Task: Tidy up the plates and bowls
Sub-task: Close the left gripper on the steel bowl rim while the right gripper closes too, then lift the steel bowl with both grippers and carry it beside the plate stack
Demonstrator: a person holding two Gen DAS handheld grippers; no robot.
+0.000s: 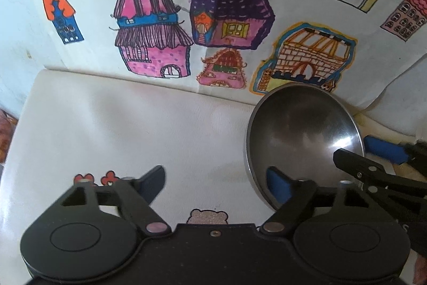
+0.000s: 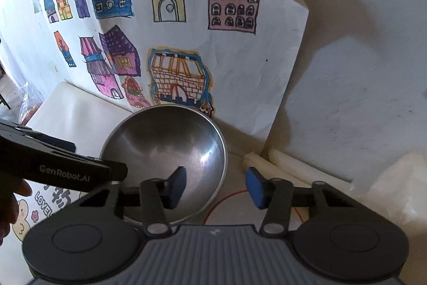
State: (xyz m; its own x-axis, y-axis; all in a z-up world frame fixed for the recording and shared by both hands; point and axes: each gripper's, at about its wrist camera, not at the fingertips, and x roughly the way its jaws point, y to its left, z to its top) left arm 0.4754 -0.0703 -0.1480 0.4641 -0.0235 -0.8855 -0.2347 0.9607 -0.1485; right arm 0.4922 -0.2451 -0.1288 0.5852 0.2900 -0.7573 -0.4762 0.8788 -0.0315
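Stainless steel, one bowl: this is the only dish visible in either view, and no plates or second bowl appear. It stands upright on the white worktop, close to the rear edge.

Nearest the cameras, both tools are unloaded. The right hand-held gripper has its jaws spread apart, with the left pad inside the bowl, over its near side, and the right pad outside, so the rim lies between them; nothing is clamped. The left hand-held gripper is likewise spread wide and holds nothing, with one blue pad at the bowl's near left rim. The two tools overlap at the bowl, each showing in the other's view.

Judged progress: early. The bowl is not yet grasped, and no stack or destination is visible.

Clearances, middle to far: open worktop lies to the left of the bowl. A red circle is marked on the surface just right of it. Rolled white material lies further right. Directly behind, a drawing sheet of coloured houses stands against the wall, leaving little room rearward.
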